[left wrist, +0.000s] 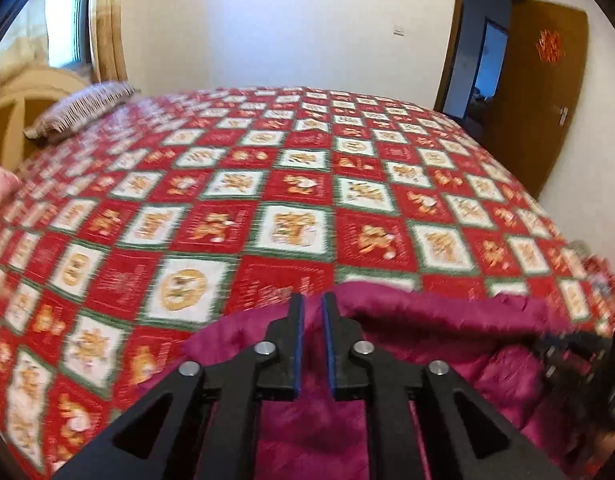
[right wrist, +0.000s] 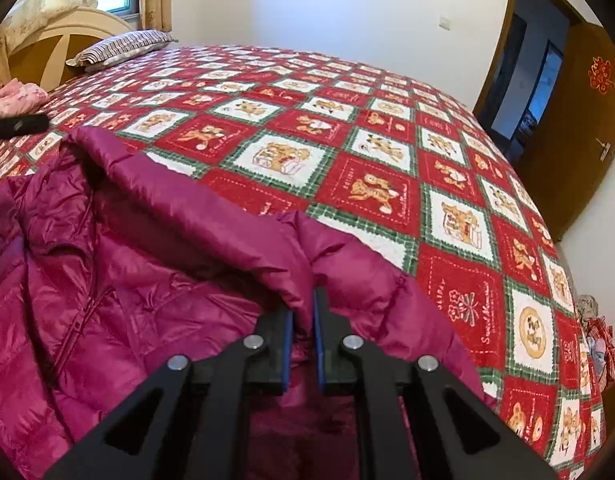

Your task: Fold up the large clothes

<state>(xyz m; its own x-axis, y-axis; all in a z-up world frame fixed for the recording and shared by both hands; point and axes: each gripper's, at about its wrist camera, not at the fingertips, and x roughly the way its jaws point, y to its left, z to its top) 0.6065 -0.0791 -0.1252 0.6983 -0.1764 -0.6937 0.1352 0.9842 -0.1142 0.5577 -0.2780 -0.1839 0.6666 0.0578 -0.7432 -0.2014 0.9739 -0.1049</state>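
While the left wrist view blurs, the left tongs (left wrist: 312,308) sit low at the near edge of the bed (left wrist: 291,184), their blue pads (left wrist: 298,344) nearly together with only a narrow slot between them. Magenta fabric shows through that slot, but I cannot tell whether the pads actually nip it. The magenta puffer jacket (left wrist: 447,344) lies bunched under and to the right of them, on the red-and-white checked quilt (left wrist: 211,216). A striped pillow (left wrist: 83,108) rests far left by the pale headboard (left wrist: 23,100), and a brown door (left wrist: 543,92) stands open far right.

Over to the right wrist view, sharper now. The right tongs (right wrist: 303,312) are pinching a raised fold of the jacket (right wrist: 119,264), the blue pads (right wrist: 288,352) pressed against the cloth on both sides. The rest of the jacket spreads near and left, its zipper (right wrist: 79,312) running down the front. A dark, blurred tip of the other tool (right wrist: 17,126) pokes in at far left, above the jacket's far edge. A pink cloth (right wrist: 15,96) lies far left beside the headboard (right wrist: 67,36).
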